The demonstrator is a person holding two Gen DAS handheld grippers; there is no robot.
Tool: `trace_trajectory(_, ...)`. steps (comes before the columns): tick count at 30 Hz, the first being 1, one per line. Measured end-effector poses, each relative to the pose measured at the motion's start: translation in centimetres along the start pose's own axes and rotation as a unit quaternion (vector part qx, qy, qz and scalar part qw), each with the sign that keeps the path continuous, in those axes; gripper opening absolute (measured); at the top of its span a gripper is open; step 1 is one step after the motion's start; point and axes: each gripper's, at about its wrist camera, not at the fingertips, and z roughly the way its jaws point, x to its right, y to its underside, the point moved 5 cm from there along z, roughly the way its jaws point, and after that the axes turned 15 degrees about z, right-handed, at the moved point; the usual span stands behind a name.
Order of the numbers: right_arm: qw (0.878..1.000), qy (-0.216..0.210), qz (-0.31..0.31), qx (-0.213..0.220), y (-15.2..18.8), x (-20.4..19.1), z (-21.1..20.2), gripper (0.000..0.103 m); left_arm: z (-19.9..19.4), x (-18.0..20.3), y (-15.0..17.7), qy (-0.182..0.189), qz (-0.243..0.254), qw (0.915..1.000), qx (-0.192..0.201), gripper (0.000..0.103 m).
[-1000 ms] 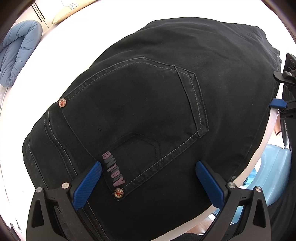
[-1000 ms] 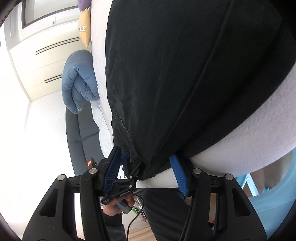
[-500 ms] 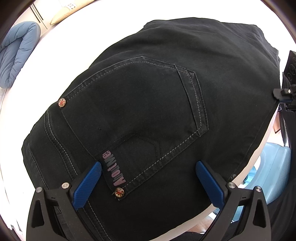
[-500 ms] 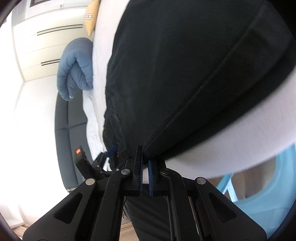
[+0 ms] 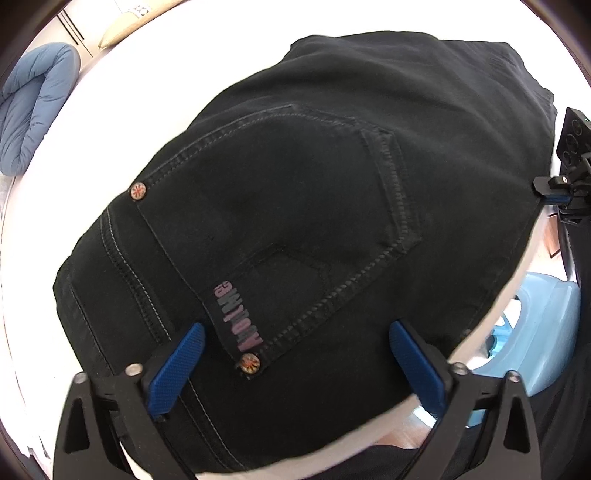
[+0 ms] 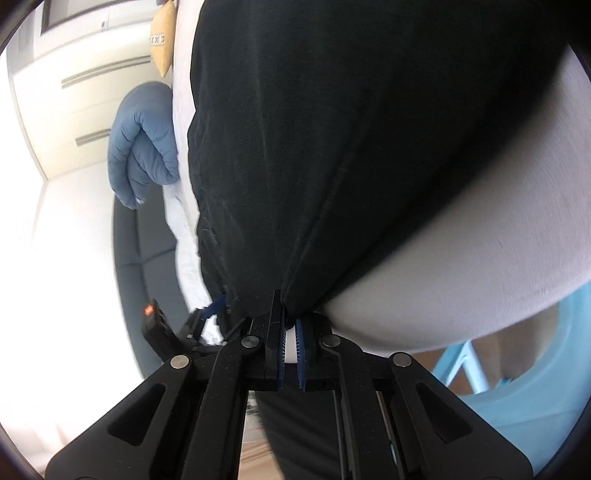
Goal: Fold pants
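Black pants (image 5: 332, 184) lie on a white bed (image 5: 147, 92), back pocket and pink logo facing up. My left gripper (image 5: 295, 363) points down over the waistband corner. Its blue pads stand wide apart on either side of the pocket's lower rivet, closing slowly without pressing the cloth. My right gripper (image 6: 290, 332) pinches the pants' (image 6: 332, 147) near edge at a seam; its jaws are easing open a little with the cloth still between the pads. In the left wrist view the right gripper (image 5: 554, 188) shows at the pants' right edge.
A rolled blue quilt (image 5: 33, 110) (image 6: 144, 140) and a beige cushion (image 5: 122, 26) lie at the bed's far side. A light blue plastic stool (image 5: 535, 332) (image 6: 535, 387) stands by the near edge. White cabinets (image 6: 74, 92) line the wall.
The right gripper's jaws went from wide apart around the pants' edge to pinched on it. The left gripper stayed over the pocket, its pads slightly closer together.
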Motion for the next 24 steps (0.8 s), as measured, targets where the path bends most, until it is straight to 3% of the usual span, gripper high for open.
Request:
trace_trajectory(1, 1.000, 0.005, -0.004, -0.002, 0.2, -0.3, -0.5, 0.011, -0.5, 0.2, -0.1, 0.000, -0.001, 1.0000, 0.001, 0.088)
trace_trajectory(4, 0.998, 0.010, -0.058, 0.025, 1.1, -1.9, -4.2, 0.022, -2.5, 0.9, -1.2, -0.011, 0.005, 0.9997, 0.021, 0.087)
trace_trajectory(6, 0.996, -0.003, -0.065, 0.055, 0.8, -2.4, -7.6, 0.044, -3.3, 1.7, -2.8, -0.007, 0.005, 0.9991, 0.043, 0.087)
trace_trajectory(7, 0.995, -0.022, -0.057, 0.083, 0.3, -2.4, -10.0, 0.063, -3.4, 2.0, -3.7, -0.008, 0.006, 0.9987, 0.049, 0.087)
trace_trajectory(8, 0.991, -0.040, -0.049, 0.119, -0.3, -2.4, -12.5, 0.066, -3.3, 2.4, -4.8, -0.008, 0.009, 0.9984, 0.055, 0.087)
trace_trajectory(11, 0.973, -0.084, -0.033, 0.213, -3.1, -2.1, -19.8, 0.066, -2.2, 3.8, -7.7, -0.010, 0.024, 0.9974, 0.067, 0.087)
trace_trajectory(14, 0.961, -0.089, -0.002, 0.263, -5.8, -0.7, -23.9, 0.066, -0.5, 4.8, -9.6, -0.004, 0.025, 0.9978, 0.060, 0.087)
trace_trajectory(18, 0.957, -0.106, 0.031, 0.270, -7.9, 0.7, -24.7, 0.064, 1.5, 4.6, -9.9, 0.009, -0.004, 0.9986, 0.053, 0.094)
trace_trajectory(24, 0.966, -0.098, 0.013, 0.240, -8.2, -0.6, -21.3, 0.059, 1.6, 4.5, -9.4, 0.015, 0.002, 0.9992, 0.036, 0.096)
